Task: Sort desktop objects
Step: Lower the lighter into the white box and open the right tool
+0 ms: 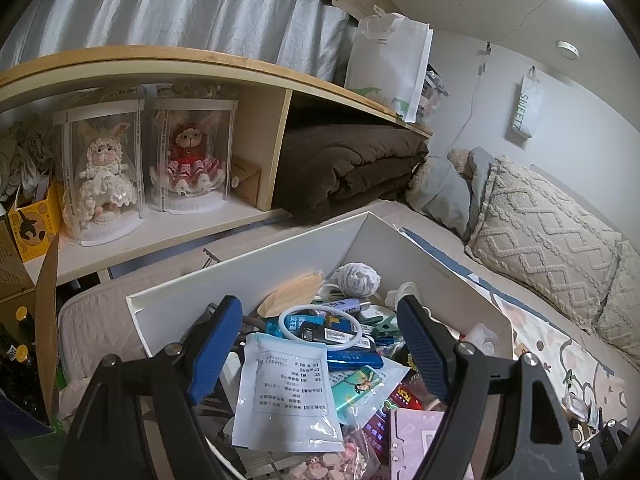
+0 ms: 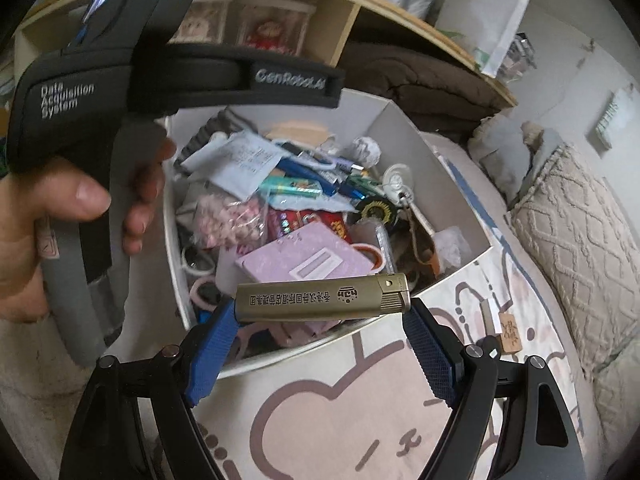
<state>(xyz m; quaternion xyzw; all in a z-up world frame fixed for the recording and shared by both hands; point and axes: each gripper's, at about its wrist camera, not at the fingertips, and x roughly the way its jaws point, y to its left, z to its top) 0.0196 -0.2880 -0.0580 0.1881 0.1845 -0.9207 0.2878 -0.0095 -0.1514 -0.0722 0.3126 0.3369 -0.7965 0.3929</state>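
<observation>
A: Lighter (image 2: 322, 297), the gold one, sits crosswise between the blue pads (image 2: 428, 354) of my right tool (image 2: 320, 312), clamped end to end, cap toward the right pad.

B: And where is that tool hanging?

A: Just at the near rim of the white box (image 2: 448, 184), which lies on a bed with a pink cartoon sheet (image 2: 320, 420). Beyond the lighter, a lilac notebook (image 2: 304, 258) lies in the box, with a bag of pink sweets (image 2: 230, 218) farther off to the left.

B: Your left tool?

A: My left tool (image 1: 320, 344) stands open over the clutter in the same box, nothing between its fingers (image 1: 216, 348). Under the gap lies a white printed pouch (image 1: 286, 392); just ahead of it are a white ring (image 1: 320, 326) and a blue lighter (image 1: 354, 360). A ball of white yarn (image 1: 358, 278) sits at the far corner.

B: Is your hand visible?

A: My left hand (image 2: 60, 224) shows at the left of the right tool's view, wrapped round the grey handle (image 2: 76, 312) of the other tool.
</observation>
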